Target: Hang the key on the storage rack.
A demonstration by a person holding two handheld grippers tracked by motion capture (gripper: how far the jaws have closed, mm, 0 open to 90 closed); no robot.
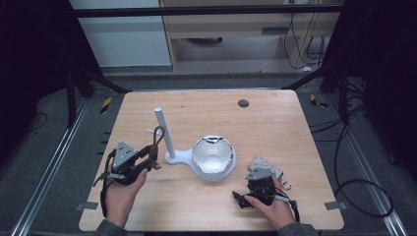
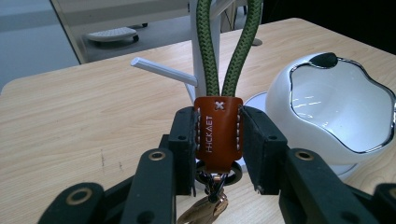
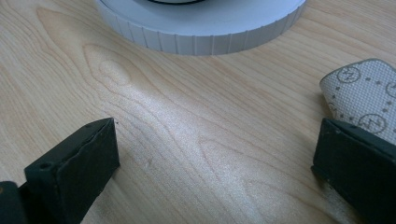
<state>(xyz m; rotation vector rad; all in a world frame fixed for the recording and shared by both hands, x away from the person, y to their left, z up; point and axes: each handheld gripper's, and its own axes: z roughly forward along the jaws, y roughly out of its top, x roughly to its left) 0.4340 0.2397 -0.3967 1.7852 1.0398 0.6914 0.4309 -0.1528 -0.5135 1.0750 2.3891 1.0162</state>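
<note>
My left gripper (image 1: 153, 160) is shut on a keychain, its pads (image 2: 184, 144) pressing both sides of the orange leather tab (image 2: 218, 133). The keychain's green cord loop (image 2: 205, 46) rises in front of a white stand (image 1: 163, 132) with a pole and side pegs (image 2: 161, 70); metal rings hang below the tab. A glossy white bowl (image 1: 213, 156) sits on a round base joined to the stand. My right gripper (image 1: 247, 191) rests low on the table near the front right. It is open (image 3: 215, 172), with bare wood between its jaws.
A patterned white pouch (image 1: 268, 164) lies just behind the right gripper and touches its right jaw (image 3: 369, 98). The bowl's ribbed base (image 3: 201, 28) is close ahead of that gripper. A small dark disc (image 1: 243, 103) sits at the far side of the wooden table (image 1: 275, 128).
</note>
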